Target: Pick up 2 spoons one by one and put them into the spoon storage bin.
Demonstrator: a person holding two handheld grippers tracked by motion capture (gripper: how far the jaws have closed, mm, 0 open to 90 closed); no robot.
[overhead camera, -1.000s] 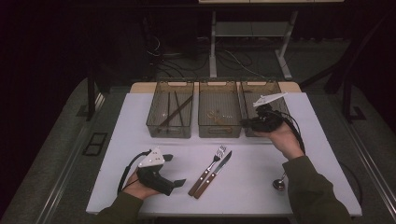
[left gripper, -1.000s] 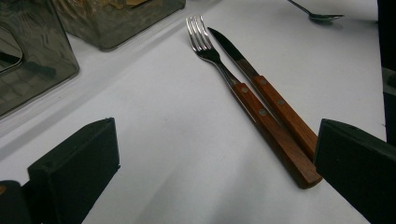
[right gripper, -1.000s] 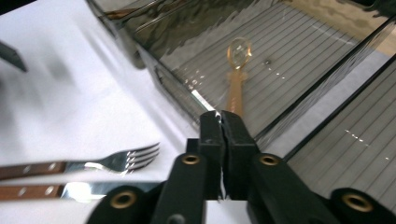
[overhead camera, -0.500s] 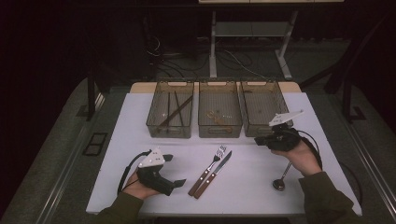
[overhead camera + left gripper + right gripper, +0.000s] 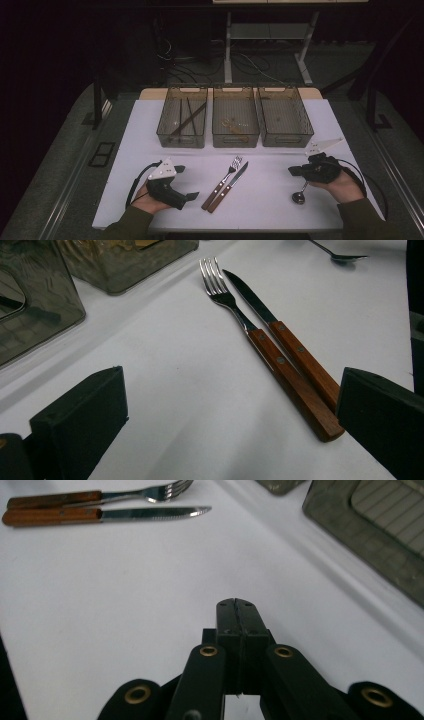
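Observation:
A fork (image 5: pixel 226 179) and a knife (image 5: pixel 232 184), both wooden-handled, lie side by side on the white table near its front middle. In the left gripper view the fork (image 5: pixel 240 315) and knife (image 5: pixel 285 340) lie just ahead of the wide-apart jaws. My left gripper (image 5: pixel 186 182) rests on the table left of them, open and empty. A spoon (image 5: pixel 299 195) lies at the front right. My right gripper (image 5: pixel 292 171) hovers just above it, shut on nothing, its closed tip (image 5: pixel 236 611) pointing left toward the fork (image 5: pixel 100 497) and knife (image 5: pixel 125 514).
Three clear bins stand in a row at the back: the left bin (image 5: pixel 181 139) holds dark sticks, the middle bin (image 5: pixel 235 139) small gold items, and the right bin (image 5: pixel 287 139) looks bare. Bare white table (image 5: pixel 270 205) lies between the grippers.
My right gripper has drawn back from above the right bin toward the person and now sits low over the table by the spoon. The left gripper has not moved.

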